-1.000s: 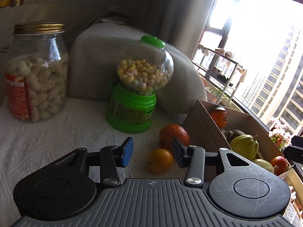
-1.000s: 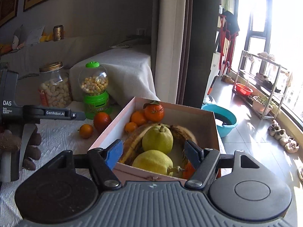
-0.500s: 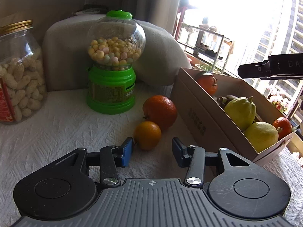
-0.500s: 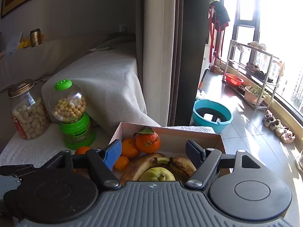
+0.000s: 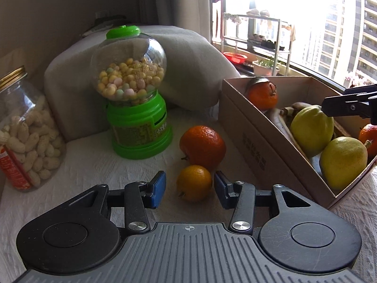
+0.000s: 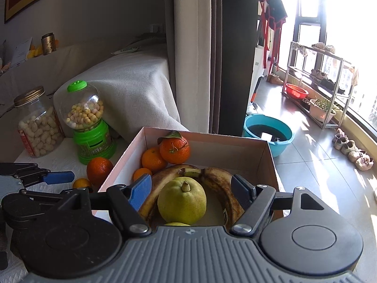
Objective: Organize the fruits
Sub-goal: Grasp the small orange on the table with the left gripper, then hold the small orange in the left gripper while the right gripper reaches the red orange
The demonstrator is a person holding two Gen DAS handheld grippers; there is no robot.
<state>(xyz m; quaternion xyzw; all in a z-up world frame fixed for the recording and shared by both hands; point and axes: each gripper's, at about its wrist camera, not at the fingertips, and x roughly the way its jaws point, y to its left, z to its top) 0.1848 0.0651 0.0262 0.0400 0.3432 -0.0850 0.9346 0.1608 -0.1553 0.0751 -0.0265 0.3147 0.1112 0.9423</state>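
so your left gripper [image 5: 189,186] was spread wide and low over the white cloth [image 5: 77,165], with the small orange [image 5: 194,183] sitting between its blue pads [image 5: 158,186]; neither pad was touching the fruit, as far as the view showed. just beyond it, the larger orange [image 5: 202,147] rested on the cloth, close behind the small one and possibly touching it. the green candy dispenser [image 5: 136,108] stood to the left of that larger orange, and the peanut jar [image 5: 26,136] stood further left, near the frame edge. to the right of both loose oranges, the cardboard box [image 5: 254,132] lay with its side wall facing you.

your right gripper [image 6: 190,191] was also spread open, gripping nothing, hovering above the near end of the box. a green pear [image 6: 181,200] lay directly below the gap between its fingers, with two browned bananas [image 6: 219,181] curving around the pear on either side. three oranges [image 6: 174,149] were bunched in the far left corner of the box, the one with a leaf on top. a second yellow-green pear [image 5: 342,162] lay at the near end of the box. on the floor past the box, a blue basin [image 6: 268,132] sat beside the dark curtain [image 6: 231,54].
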